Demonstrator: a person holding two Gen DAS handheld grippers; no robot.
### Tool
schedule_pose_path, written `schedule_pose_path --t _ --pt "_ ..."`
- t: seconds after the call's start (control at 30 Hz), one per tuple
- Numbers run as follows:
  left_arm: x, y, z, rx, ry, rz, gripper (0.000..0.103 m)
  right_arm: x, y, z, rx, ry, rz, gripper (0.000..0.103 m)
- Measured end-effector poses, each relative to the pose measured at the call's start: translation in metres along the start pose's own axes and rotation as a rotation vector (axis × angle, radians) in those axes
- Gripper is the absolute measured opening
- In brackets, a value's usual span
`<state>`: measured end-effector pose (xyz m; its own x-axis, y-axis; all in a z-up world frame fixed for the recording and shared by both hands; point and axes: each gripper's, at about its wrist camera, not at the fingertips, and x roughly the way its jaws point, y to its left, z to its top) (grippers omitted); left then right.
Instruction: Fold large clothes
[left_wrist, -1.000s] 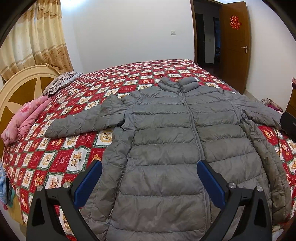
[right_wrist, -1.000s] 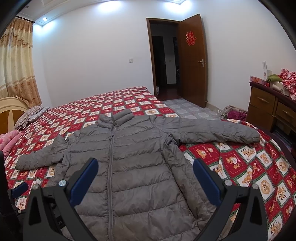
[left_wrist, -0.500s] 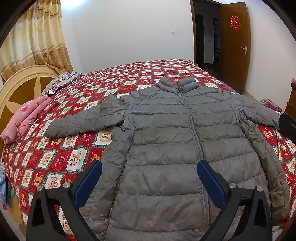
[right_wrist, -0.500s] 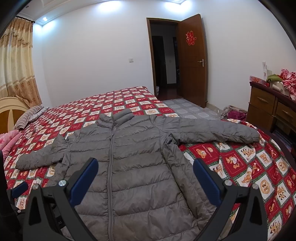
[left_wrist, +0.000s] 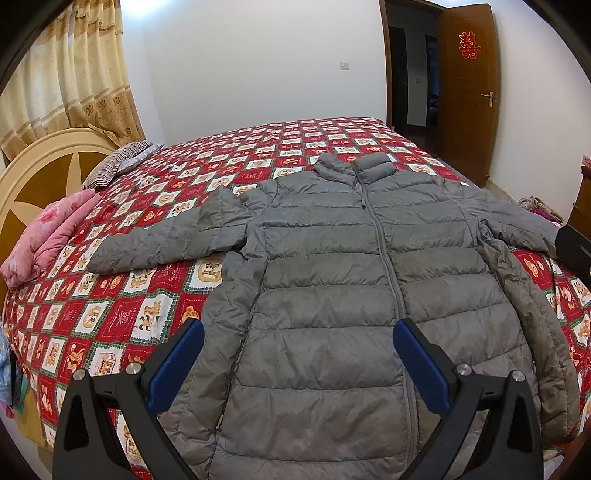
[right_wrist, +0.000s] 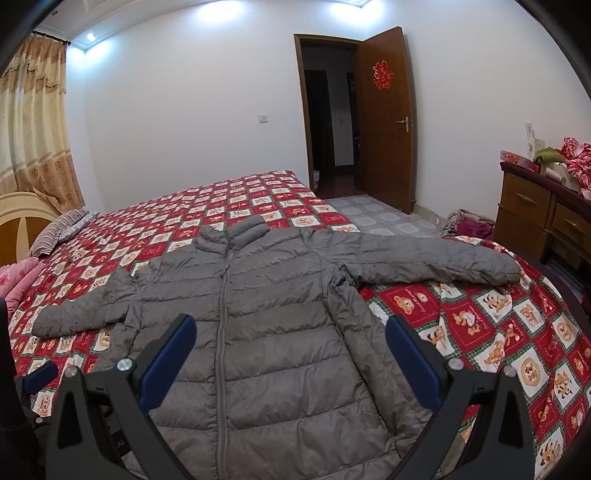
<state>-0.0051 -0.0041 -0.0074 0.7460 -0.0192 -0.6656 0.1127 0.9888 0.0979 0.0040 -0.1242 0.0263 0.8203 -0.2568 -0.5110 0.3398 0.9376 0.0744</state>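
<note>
A grey quilted puffer jacket (left_wrist: 332, 280) (right_wrist: 258, 317) lies flat and zipped on the bed, collar away from me and both sleeves spread sideways. My left gripper (left_wrist: 297, 332) hovers open above the jacket's lower half, nothing between its blue pads. My right gripper (right_wrist: 290, 326) is likewise open over the lower front, holding nothing. The left sleeve (left_wrist: 166, 240) rests on the quilt; the right sleeve (right_wrist: 436, 262) reaches toward the bed's right edge. Part of the left gripper (right_wrist: 37, 376) shows at the lower left of the right wrist view.
A red checked quilt (left_wrist: 110, 317) covers the bed. A pink folded blanket (left_wrist: 48, 236) and a striped pillow (left_wrist: 118, 162) lie by the headboard (left_wrist: 44, 173). A wooden dresser (right_wrist: 535, 214) stands right, beyond it an open door (right_wrist: 384, 122). Clothes lie on the floor (right_wrist: 469, 221).
Both views have barely shifted; the jacket sits slightly lower in the left wrist view. Both grippers stay open.
</note>
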Motion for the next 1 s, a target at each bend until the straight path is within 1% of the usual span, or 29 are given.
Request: schedule_pose_path --t 0.73,1.0 --pt "0.0059 -0.0007 -0.0047 0.001 0.003 -0.007 0.102 0.0019 0.0043 -0.0039 -0.002 0.011 -0.01 0.103" --pt "0.0011 -0.0001 -0.0047 0.0 -0.003 -0.011 0.102 0.0005 0.0016 -0.0057 0.002 0.013 -0.011 0.103"
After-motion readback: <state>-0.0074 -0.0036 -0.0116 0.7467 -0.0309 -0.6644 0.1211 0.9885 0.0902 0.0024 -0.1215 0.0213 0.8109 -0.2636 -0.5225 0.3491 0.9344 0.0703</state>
